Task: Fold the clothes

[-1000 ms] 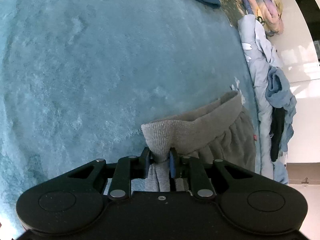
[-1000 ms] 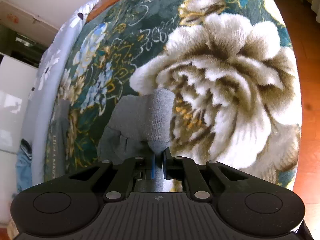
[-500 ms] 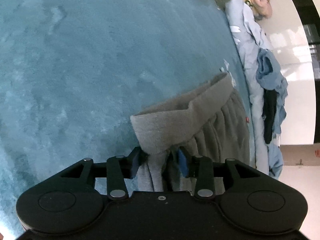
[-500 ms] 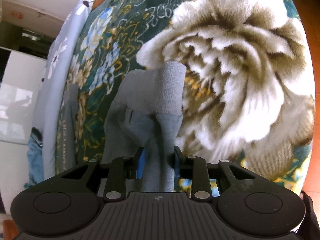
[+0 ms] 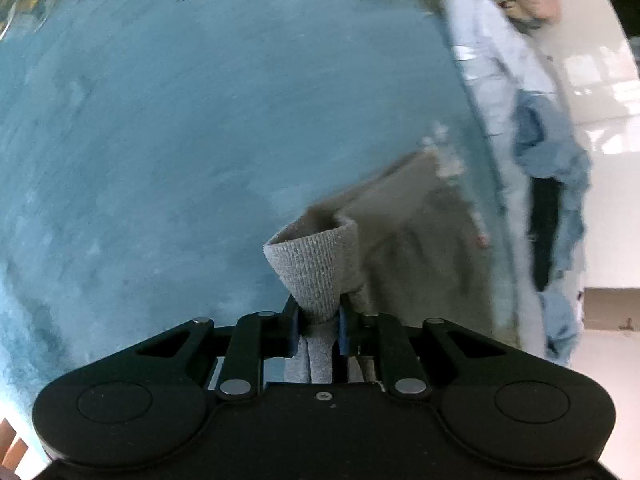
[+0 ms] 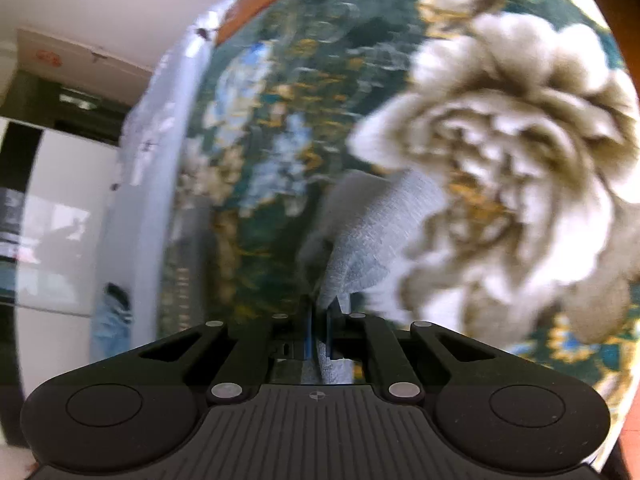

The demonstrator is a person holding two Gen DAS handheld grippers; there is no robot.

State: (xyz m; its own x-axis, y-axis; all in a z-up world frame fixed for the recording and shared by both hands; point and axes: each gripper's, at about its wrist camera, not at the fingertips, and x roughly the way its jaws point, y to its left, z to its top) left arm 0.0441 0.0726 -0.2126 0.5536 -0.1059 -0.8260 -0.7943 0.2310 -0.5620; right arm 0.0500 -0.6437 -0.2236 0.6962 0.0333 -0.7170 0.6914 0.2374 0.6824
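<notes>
— What changed since half a second ago?

— Your left gripper (image 5: 319,322) has closed again on the ribbed waistband of the grey trousers (image 5: 320,276); it was spread apart then. Your right gripper (image 6: 319,334) is likewise pinched narrow on a ribbed cuff (image 6: 376,224), lifted over the flowered blanket (image 6: 520,152).

— What is hard to see?

— Both views are blurred. Past the waistband the trousers smear across the teal blanket (image 5: 160,140); the clothes pile (image 5: 540,152) at its edge is indistinct.

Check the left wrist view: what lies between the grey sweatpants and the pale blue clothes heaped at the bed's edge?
Only a bare strip of teal blanket separates the grey sweatpants from the pale blue clothes, seen in the left wrist view.
</notes>
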